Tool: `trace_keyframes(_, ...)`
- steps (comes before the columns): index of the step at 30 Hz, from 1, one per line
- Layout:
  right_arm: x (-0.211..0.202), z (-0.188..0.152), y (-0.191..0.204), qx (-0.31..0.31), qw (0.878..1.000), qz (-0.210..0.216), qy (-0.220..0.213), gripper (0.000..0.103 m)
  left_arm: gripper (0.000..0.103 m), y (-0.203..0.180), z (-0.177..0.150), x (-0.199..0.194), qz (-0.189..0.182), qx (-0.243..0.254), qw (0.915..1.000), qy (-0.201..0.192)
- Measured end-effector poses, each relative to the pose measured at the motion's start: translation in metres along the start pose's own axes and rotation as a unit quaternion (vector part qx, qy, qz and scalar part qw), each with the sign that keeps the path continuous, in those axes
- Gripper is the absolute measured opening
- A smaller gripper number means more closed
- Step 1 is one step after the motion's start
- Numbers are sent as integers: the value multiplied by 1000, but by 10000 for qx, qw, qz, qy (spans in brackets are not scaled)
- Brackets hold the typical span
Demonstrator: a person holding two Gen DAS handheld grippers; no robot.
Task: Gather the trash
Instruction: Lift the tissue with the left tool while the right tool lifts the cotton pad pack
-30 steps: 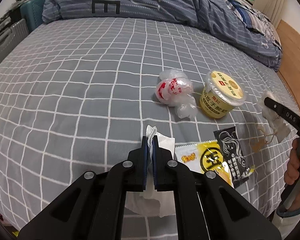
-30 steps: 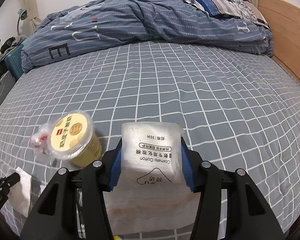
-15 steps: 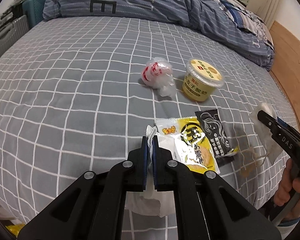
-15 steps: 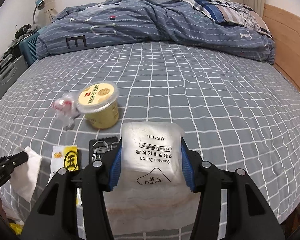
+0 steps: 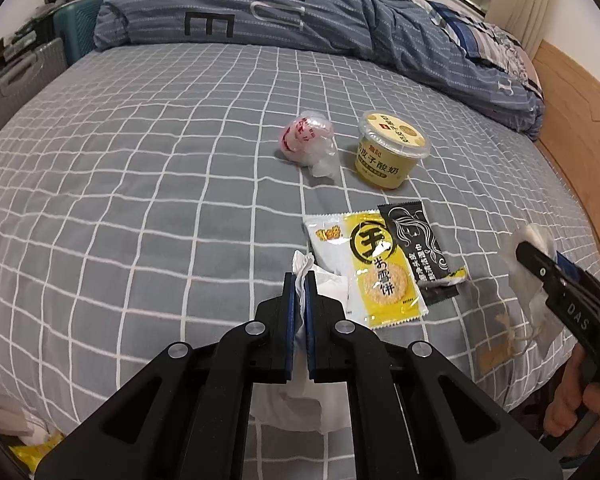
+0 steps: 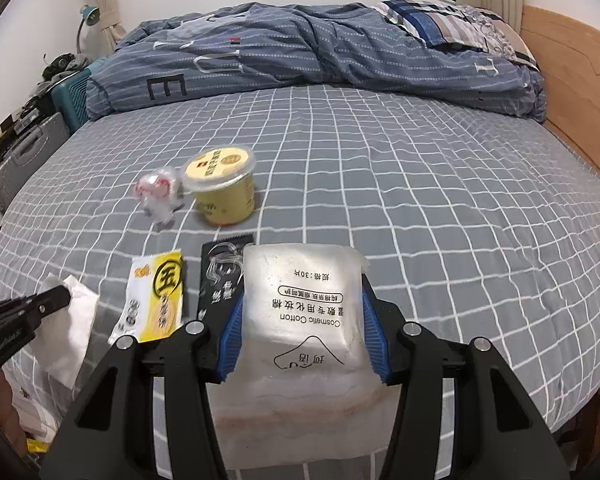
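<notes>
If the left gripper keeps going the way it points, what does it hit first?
Probably the yellow snack packet, lying on the bed just past the left gripper, which is shut on a tissue. Depth is hard to judge; it might meet bare sheet beside it.

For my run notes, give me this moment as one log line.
left gripper: jaws shut on tissue | right gripper: jaws shut on cotton pad pack | on bed: yogurt cup, crumpled wrapper, two snack packets
</notes>
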State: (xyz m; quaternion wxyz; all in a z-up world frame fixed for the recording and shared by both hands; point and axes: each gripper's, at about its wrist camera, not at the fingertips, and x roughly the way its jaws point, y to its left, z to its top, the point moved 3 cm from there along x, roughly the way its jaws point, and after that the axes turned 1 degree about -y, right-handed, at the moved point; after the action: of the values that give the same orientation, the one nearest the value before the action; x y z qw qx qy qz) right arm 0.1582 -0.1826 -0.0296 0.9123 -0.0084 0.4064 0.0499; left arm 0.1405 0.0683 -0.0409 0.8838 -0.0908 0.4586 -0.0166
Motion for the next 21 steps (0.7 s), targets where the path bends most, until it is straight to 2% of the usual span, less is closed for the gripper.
trace_keyframes(21,-37,-37,18,-236,9996,60,-146,49,4,-5,-41,-25,-131,62,9999,-58)
